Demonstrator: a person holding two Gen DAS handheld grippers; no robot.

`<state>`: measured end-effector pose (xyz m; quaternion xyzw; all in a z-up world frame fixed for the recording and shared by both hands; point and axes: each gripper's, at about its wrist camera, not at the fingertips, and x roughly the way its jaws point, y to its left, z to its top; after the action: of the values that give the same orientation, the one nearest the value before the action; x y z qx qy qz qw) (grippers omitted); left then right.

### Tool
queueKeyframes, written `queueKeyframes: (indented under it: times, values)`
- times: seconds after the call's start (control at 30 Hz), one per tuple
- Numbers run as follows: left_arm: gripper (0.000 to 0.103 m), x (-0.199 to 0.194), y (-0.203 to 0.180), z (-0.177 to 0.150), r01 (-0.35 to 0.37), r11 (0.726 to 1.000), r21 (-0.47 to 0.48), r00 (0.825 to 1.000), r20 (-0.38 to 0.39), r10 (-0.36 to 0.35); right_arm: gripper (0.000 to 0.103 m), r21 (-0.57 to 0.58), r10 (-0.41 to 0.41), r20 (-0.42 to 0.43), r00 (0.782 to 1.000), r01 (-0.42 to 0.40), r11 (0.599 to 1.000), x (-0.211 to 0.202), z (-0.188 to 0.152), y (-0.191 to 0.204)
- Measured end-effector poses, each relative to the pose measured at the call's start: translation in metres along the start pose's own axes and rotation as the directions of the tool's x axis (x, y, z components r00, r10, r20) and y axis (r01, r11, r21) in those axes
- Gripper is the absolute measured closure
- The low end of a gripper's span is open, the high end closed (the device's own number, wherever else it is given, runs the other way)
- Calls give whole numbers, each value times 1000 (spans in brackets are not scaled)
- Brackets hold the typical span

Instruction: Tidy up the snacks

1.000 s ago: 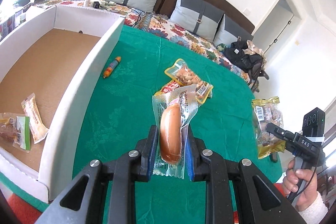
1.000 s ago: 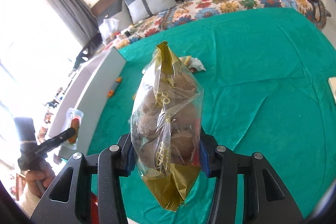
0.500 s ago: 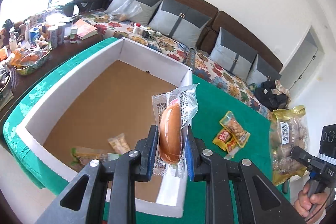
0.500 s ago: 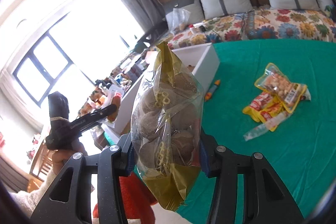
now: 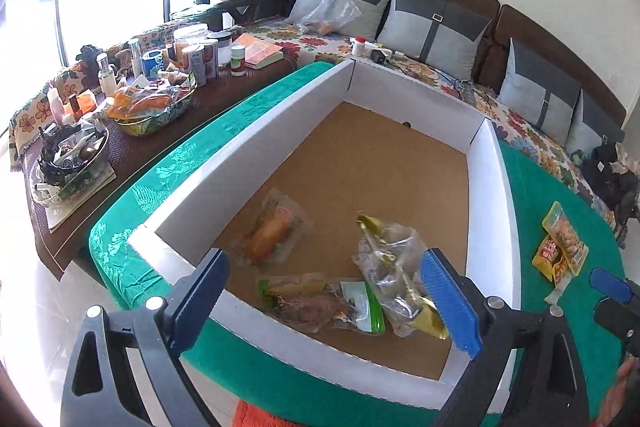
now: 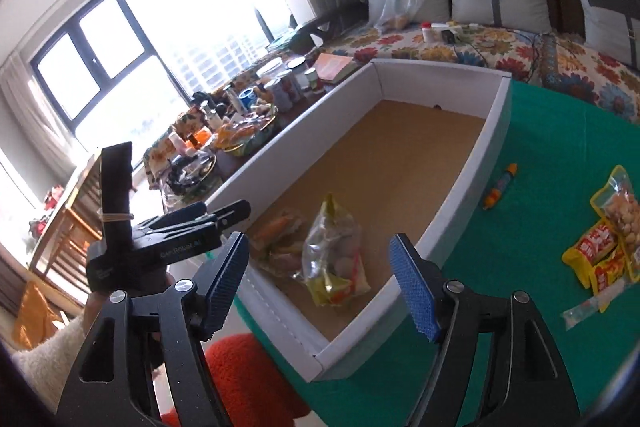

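Observation:
A white-walled box [image 5: 494, 195] with a brown floor sits on the green table; it also shows in the right wrist view [image 6: 464, 183]. Inside lie the packed sausage [image 5: 270, 233], the gold bag of round snacks [image 5: 394, 281] and a green-edged packet [image 5: 320, 301]. The right wrist view shows the gold bag [image 6: 334, 255] and the sausage [image 6: 276, 225] too. My left gripper [image 5: 330, 297] is open and empty above the box's near end. My right gripper [image 6: 320, 277] is open and empty above the same end. Yellow and red snack packets [image 6: 604, 231] and a small orange tube [image 6: 500, 187] lie on the cloth.
A dark side table [image 5: 132, 131] left of the box carries jars, bottles and bowls of clutter. A sofa [image 5: 436, 27] with grey cushions runs behind. The snack packets on the cloth [image 5: 560, 247] show right of the box. An orange stool [image 6: 244, 371] is below.
Both grippers have opened and let go: the sausage and the gold bag now lie on the box floor. Both grippers moved over the box's near end.

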<state>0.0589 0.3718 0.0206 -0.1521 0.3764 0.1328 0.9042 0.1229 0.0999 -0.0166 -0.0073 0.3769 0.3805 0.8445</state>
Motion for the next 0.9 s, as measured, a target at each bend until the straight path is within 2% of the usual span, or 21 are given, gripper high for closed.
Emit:
queueKeyframes:
  times: [0.07,0.1,0.13,0.23,0.33,0.43,0.5,0.53,0.6,0.67,0.8,0.9]
  values:
    - [8,-10,-20,-9,43,999,16,999,15,-43,24,-40,-126,-4,992,126,991,-12,-34,-34]
    - [8,-15,-34,-13,68,997,32,997,22,-69,24,-59,-204,-13,979,203,977,-17,-52,-55]
    - [8,-19,-55,-12,97,994,53,995,24,-98,24,-76,-285,-27,958,282,956,-22,-72,-77]
    - [7,-29,-121,-25,209,968,139,978,2,-211,24,-76,-481,-104,870,475,877,-44,-124,-146]
    - [1,-25,-199,-49,307,918,251,952,-68,-300,24,25,-568,-129,813,575,818,-82,-156,-206]
    - [1,6,-272,-83,352,862,364,934,-188,-303,24,137,-629,-111,769,639,757,-115,-172,-244]
    - [1,34,-307,-106,335,845,416,938,-232,-258,24,198,-635,-112,764,643,740,-126,-179,-259]
    - [1,48,-318,-115,323,848,421,941,-242,-238,24,213,-627,-122,770,637,741,-128,-179,-267]
    - [1,73,-330,-128,303,862,406,942,-263,-208,24,207,-625,-150,766,643,738,-128,-177,-273]
    - [1,89,-334,-137,282,872,399,946,-266,-184,24,200,-634,-172,754,657,727,-125,-175,-283]
    - [1,107,-338,-144,214,863,457,966,-228,-119,24,219,-629,-173,757,653,725,-120,-173,-296]
    - [0,119,-333,-149,200,868,455,966,-240,-96,24,219,-631,-174,756,654,724,-115,-174,-301]
